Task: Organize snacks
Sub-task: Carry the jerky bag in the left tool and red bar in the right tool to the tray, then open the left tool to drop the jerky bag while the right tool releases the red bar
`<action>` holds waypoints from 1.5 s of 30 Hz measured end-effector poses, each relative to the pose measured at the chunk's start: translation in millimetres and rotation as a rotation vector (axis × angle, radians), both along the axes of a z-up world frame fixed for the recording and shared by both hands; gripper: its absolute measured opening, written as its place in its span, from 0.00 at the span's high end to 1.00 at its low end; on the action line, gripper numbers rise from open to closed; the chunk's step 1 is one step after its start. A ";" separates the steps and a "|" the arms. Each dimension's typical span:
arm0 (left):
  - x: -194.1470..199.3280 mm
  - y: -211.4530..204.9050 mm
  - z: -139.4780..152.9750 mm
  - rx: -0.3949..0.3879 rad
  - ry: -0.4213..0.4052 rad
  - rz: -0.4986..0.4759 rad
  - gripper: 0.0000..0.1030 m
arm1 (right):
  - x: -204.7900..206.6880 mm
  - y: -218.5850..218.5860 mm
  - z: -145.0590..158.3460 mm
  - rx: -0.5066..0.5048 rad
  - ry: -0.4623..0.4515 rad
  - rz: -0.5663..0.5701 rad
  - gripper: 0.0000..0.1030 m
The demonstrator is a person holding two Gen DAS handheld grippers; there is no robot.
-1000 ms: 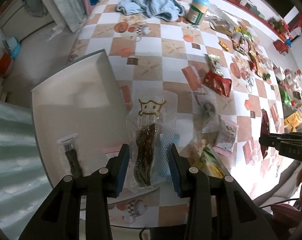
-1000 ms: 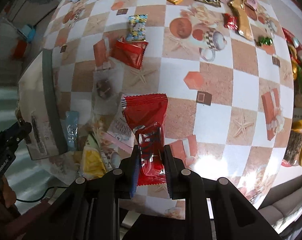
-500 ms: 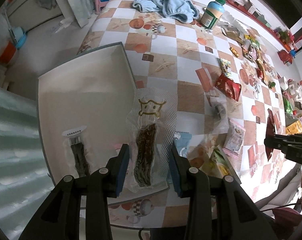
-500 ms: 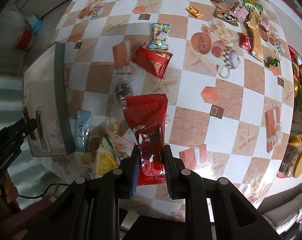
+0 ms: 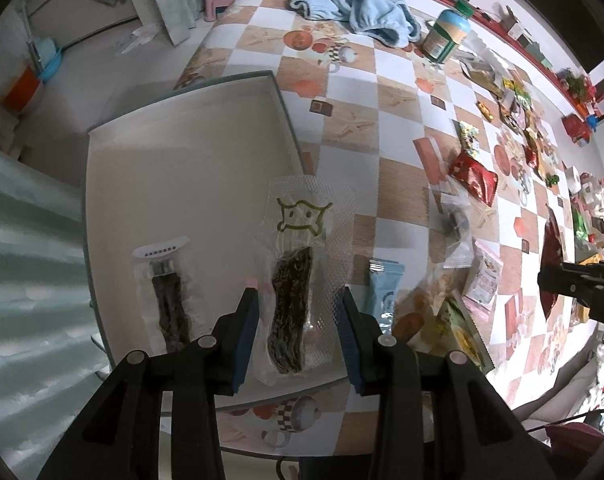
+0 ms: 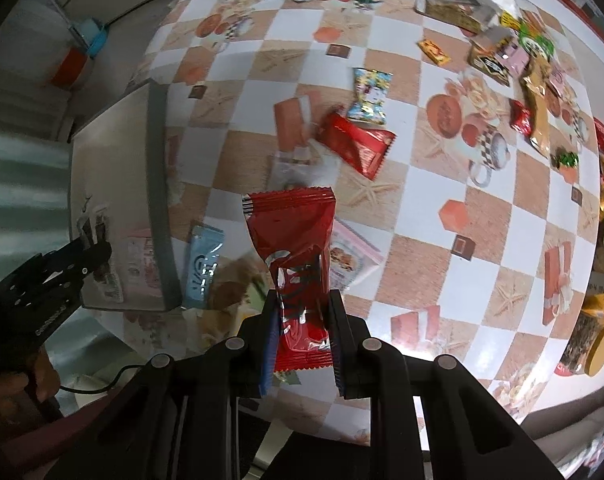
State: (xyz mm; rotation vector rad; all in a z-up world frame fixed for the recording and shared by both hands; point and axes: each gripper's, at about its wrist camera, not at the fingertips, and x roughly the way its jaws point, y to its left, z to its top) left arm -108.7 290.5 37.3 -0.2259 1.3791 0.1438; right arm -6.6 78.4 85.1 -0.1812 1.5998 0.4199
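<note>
My left gripper (image 5: 298,320) is shut on a clear vacuum pouch of dark dried meat (image 5: 296,280) and holds it above the right edge of a shallow white tray (image 5: 182,168). A similar clear pouch (image 5: 166,292) lies in the tray at its near left. My right gripper (image 6: 300,320) is shut on a red snack packet (image 6: 296,248) and holds it above the table. The right gripper also shows at the right edge of the left wrist view (image 5: 581,284), and the left gripper at the left edge of the right wrist view (image 6: 50,276).
Loose snacks lie on the checkered table: a light blue packet (image 6: 204,264), a red packet (image 6: 355,144), a colourful candy bag (image 6: 369,96). A blue towel (image 5: 357,8) and a jar (image 5: 445,36) sit at the far end. Many packets crowd the right side.
Both grippers have risen, so the table looks farther away. The left gripper has carried its pouch left, closer over the tray. Both still hold their packets.
</note>
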 end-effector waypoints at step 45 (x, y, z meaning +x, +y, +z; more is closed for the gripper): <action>-9.1 111.5 -29.6 -0.008 0.033 0.221 0.59 | -17.5 212.4 -39.6 0.058 0.093 0.350 0.77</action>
